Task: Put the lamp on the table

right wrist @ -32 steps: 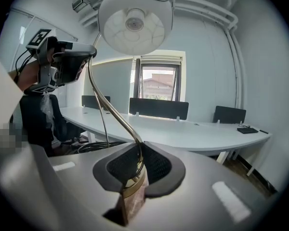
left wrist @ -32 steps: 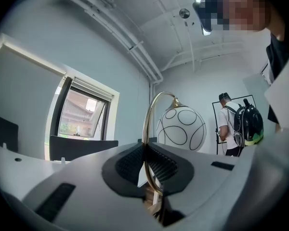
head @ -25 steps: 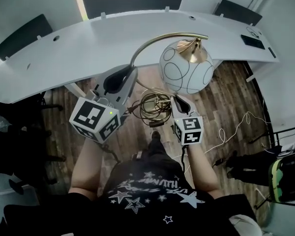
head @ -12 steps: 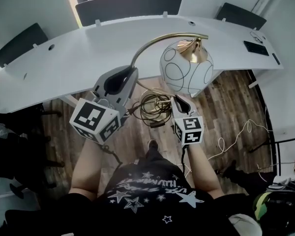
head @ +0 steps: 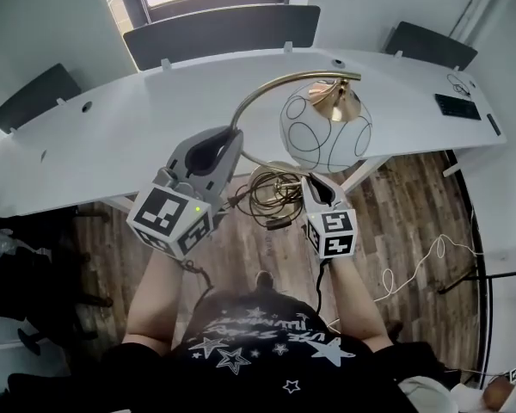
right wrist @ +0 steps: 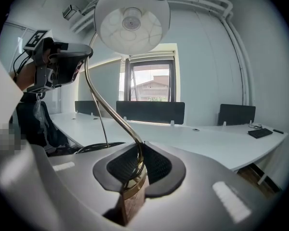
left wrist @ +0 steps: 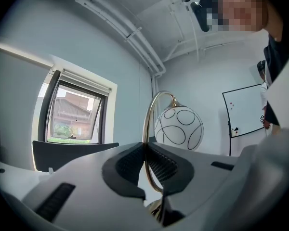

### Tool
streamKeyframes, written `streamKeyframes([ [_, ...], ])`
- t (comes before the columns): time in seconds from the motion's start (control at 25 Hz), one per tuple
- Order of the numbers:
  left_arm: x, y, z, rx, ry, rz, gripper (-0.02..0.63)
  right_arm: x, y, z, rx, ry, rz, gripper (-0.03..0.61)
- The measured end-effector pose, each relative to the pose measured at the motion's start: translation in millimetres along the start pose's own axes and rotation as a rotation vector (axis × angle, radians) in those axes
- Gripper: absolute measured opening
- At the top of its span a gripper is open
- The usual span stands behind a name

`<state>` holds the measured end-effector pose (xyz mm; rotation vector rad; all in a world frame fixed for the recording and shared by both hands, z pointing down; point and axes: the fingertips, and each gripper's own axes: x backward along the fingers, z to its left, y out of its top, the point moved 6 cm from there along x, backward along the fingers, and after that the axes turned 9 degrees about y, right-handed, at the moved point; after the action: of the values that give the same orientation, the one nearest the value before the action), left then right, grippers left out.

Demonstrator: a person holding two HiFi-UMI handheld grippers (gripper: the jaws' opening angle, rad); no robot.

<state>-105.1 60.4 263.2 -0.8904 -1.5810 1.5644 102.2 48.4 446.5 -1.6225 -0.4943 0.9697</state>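
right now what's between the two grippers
A coiled cord hangs between the left gripper and the right gripper, both clamped on the lamp's brass arm; the head view shows it.

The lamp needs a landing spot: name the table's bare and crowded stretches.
Bare: the table from its left end to the middle, ahead of the lamp. Crowded: its right end, with a black device and a cable.

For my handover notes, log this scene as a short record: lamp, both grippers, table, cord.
lamp: white globe, brass stem, held in the air, not set down
left gripper: shut on the arched stem
right gripper: shut on the lamp's base end
table: white, curved, just ahead
cord: coiled, hanging under the lamp
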Motion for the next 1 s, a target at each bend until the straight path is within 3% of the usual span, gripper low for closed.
streamKeyframes([
  [0.56,-5.6,-12.3,0.0,-0.012,0.003,-0.026,0.032,-10.2,-9.3,-6.6,0.013,0.004,-0.008,0.038],
  [1.0,-101.6,-17.2,95.2,0.018,-0.111,-0.002,0.032,-109.1,28.5,-47.5,-0.011,-0.079,0.048,0.038],
])
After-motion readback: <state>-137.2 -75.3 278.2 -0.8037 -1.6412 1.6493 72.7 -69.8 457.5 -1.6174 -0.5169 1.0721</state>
